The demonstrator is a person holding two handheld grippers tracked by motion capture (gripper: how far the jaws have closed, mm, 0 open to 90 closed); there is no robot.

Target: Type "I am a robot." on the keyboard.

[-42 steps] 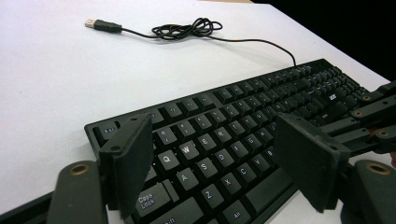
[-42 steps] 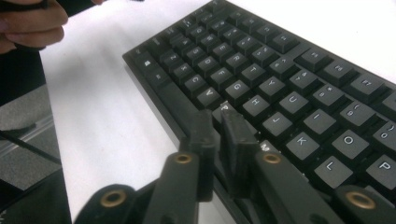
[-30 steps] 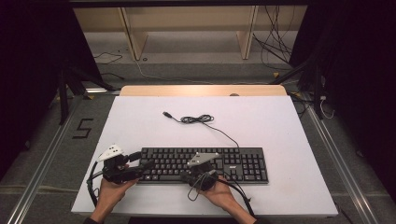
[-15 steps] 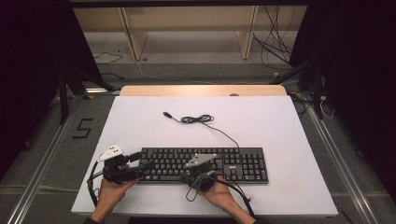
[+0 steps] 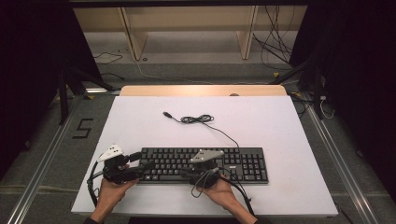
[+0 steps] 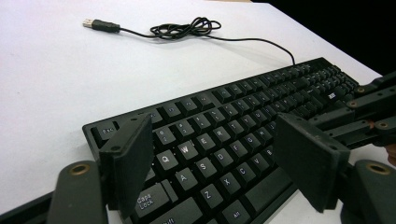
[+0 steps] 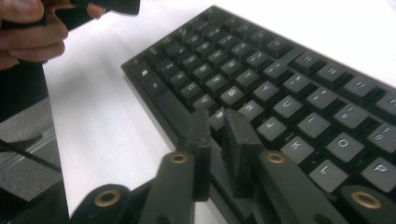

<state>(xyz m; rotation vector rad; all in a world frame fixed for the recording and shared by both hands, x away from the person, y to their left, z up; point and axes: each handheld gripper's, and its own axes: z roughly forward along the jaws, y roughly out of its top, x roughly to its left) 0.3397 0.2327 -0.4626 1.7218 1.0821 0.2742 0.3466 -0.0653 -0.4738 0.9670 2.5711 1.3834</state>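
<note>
Just ahead of your right gripper (image 7: 215, 135), jaws just parting with nothing between them, sits the keyboard (image 7: 280, 88); press keys gently.

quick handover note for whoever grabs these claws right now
Left claw: open, jaws wide astride the left end of the black keyboard, pressing nothing.
Right claw: jaws have just been opening to a narrow gap, nothing between them, tips over the keyboard's near edge.
Keyboard lies flat on the white table; its USB cable lies coiled and unplugged behind it.
Keyboard not gripped or lifted yet.
</note>
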